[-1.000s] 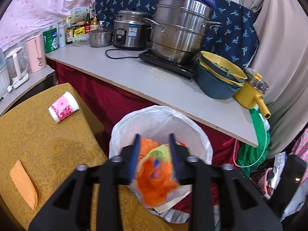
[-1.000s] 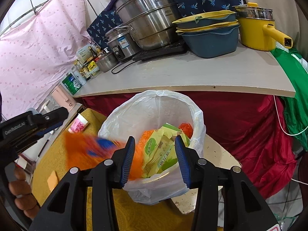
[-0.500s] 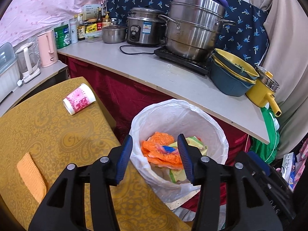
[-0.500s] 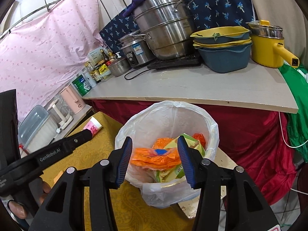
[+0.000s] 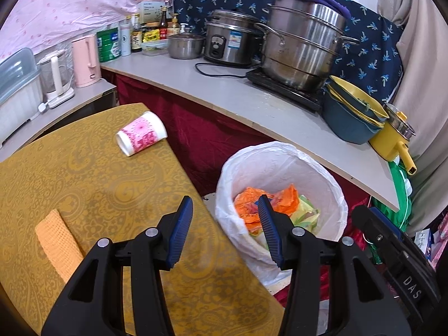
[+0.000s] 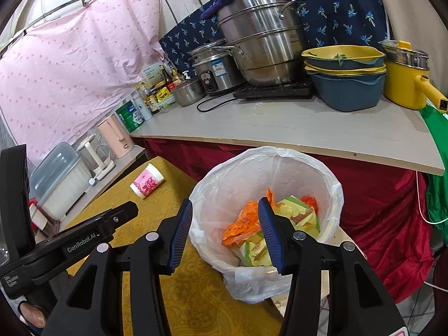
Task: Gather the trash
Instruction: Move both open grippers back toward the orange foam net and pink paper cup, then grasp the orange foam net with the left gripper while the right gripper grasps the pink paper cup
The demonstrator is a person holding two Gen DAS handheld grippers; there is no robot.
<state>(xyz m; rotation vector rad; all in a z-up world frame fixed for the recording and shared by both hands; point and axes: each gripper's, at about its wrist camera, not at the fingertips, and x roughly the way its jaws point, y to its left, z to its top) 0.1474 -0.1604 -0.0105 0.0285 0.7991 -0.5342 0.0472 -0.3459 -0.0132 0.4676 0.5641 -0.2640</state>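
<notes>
A white-lined trash bin (image 5: 322,184) stands beside the yellow-clothed table (image 5: 98,182). Inside it an orange wrapper (image 5: 246,204) lies on green-yellow packets. My left gripper (image 5: 224,204) is open and empty, over the table's edge just left of the bin. A pink-and-white paper cup (image 5: 141,137) lies on its side at the table's far end. In the right wrist view, my right gripper (image 6: 224,204) is open and empty, above the near-left rim of the bin (image 6: 268,151), with the orange wrapper (image 6: 238,229) and the cup (image 6: 147,182) in sight.
An orange cloth (image 5: 57,243) lies on the table at near left. The grey counter (image 5: 252,103) behind the bin carries steel pots, stacked bowls, a yellow pot and bottles. A pink kettle (image 5: 85,61) stands at left. A green bag (image 6: 436,168) hangs at right.
The orange wrapper left my left gripper and now lies in the bin. The left jaws widened and swung left toward the table. The right gripper drew back and up from the bin.
</notes>
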